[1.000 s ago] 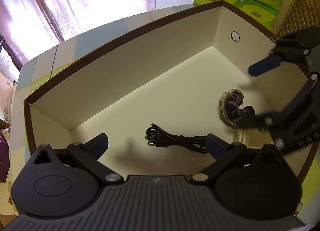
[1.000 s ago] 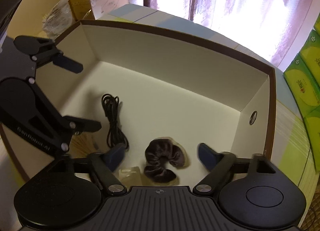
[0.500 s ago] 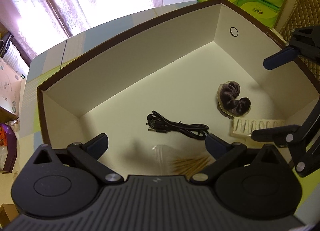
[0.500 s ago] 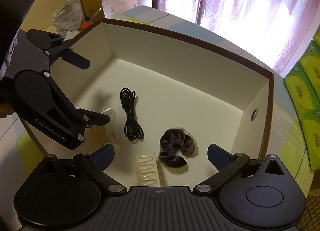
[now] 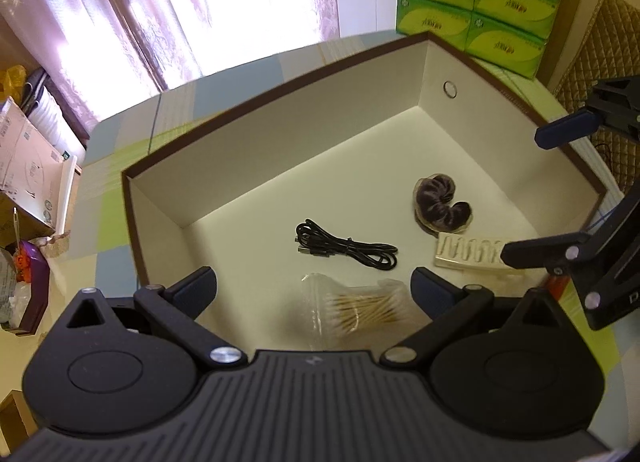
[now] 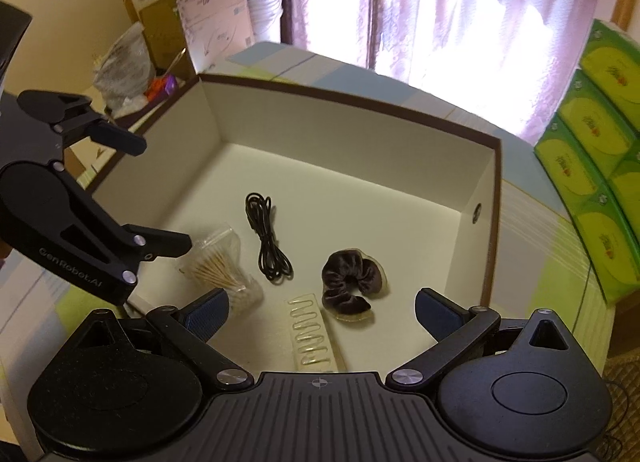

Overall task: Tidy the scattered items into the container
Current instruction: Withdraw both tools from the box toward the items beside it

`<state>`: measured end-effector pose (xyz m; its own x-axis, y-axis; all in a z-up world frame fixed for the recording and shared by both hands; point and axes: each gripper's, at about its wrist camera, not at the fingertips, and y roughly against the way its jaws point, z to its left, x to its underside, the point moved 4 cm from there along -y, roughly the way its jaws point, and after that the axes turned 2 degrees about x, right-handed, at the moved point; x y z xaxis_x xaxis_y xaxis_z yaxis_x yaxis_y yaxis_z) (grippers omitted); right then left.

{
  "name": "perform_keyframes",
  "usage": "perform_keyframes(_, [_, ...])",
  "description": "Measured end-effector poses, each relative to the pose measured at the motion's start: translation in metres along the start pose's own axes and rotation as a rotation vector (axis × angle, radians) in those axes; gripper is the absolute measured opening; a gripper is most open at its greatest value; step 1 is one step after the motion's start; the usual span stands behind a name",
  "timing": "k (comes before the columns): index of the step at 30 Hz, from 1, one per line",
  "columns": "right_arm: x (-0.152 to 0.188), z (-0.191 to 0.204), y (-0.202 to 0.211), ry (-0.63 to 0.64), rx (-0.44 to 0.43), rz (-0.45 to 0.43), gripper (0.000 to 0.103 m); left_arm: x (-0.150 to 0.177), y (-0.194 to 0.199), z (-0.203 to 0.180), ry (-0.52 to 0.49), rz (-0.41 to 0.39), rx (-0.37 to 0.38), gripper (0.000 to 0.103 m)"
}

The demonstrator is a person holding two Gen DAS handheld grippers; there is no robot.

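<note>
Box [image 5: 280, 165] with cream walls and a brown rim sits on the counter [image 5: 120, 197], holding four things: a black cable [image 5: 346, 250] at its middle, a dark scrunchie [image 5: 440, 207] toward 2 o'clock, a card of clips [image 5: 468, 256] at 4 o'clock, and a bag of cotton swabs [image 5: 360, 310] at 6 o'clock. The left gripper [image 5: 314, 294] hovers above the near rim, tilted downward, jaws apart and empty. The right gripper [image 6: 322, 312] hangs over the opposite side, likewise tilted down, jaws spread wide, gripping nothing.
</note>
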<state>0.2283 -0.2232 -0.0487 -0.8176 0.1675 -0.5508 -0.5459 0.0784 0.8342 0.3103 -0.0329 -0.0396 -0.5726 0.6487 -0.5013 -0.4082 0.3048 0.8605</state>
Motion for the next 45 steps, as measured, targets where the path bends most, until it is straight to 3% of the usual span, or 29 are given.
perform_keyframes(12, [0.02,0.015,0.066,-0.039,0.055,-0.152,0.103,0.026,0.069,-0.012,0.037,-0.113,-0.017,0.102])
perform_keyframes(22, [0.054,0.031,0.095,-0.077,0.088,-0.207,0.103,0.073,0.115,-0.018,0.093,-0.176,-0.034,0.102])
perform_keyframes(28, [0.083,0.039,0.085,-0.14,0.052,-0.16,0.103,0.112,0.107,-0.023,0.173,-0.144,-0.01,0.102])
perform_keyframes(36, [0.127,0.054,0.04,-0.221,0.042,-0.024,0.103,0.161,0.065,-0.033,0.293,-0.008,0.026,0.102])
perform_keyframes(45, [0.146,0.057,0.014,-0.23,0.046,0.037,0.103,0.176,0.032,-0.033,0.338,0.075,0.028,0.102])
